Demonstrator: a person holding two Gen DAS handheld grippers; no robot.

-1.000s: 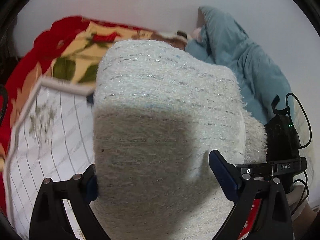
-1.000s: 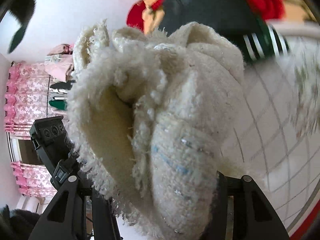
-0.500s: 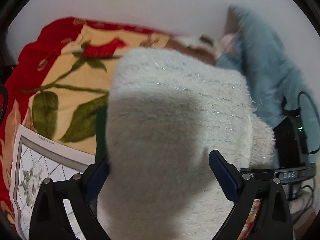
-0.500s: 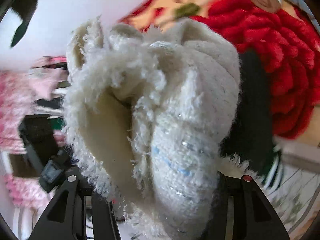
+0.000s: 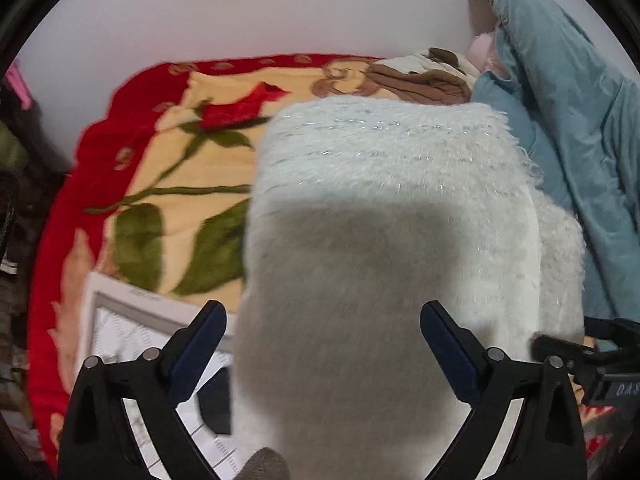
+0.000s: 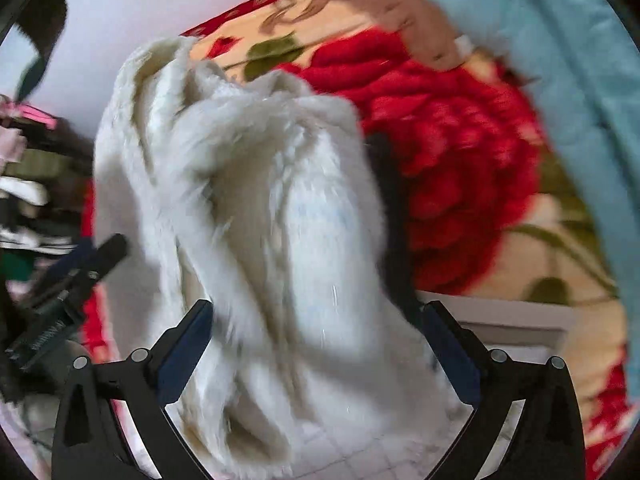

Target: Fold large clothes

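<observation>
A folded white fuzzy sweater (image 5: 380, 200) with glittery threads fills the left wrist view and lies between the wide jaws of my left gripper (image 5: 322, 316). A gap shows between the left blue pad (image 5: 200, 344) and the sweater's edge, so the pads do not press it. In the right wrist view the sweater's bunched, open end (image 6: 260, 200) sits between the jaws of my right gripper (image 6: 316, 312). Those jaws are opening and stand wide, no longer squeezing the cloth. Both grippers point steeply down at the bed.
A red and cream floral blanket (image 5: 180, 184) covers the bed. A blue padded jacket (image 5: 580, 140) lies at the right and a red chunky knit (image 6: 460, 152) beside the sweater. A white checked sheet (image 5: 120, 332) lies near the front. A white wall stands behind.
Both hands carried the sweater from over the checked sheet to over the floral blanket and tipped downward. The right jaws, earlier clamped on the bundle, have spread wide. The left pad now shows clear.
</observation>
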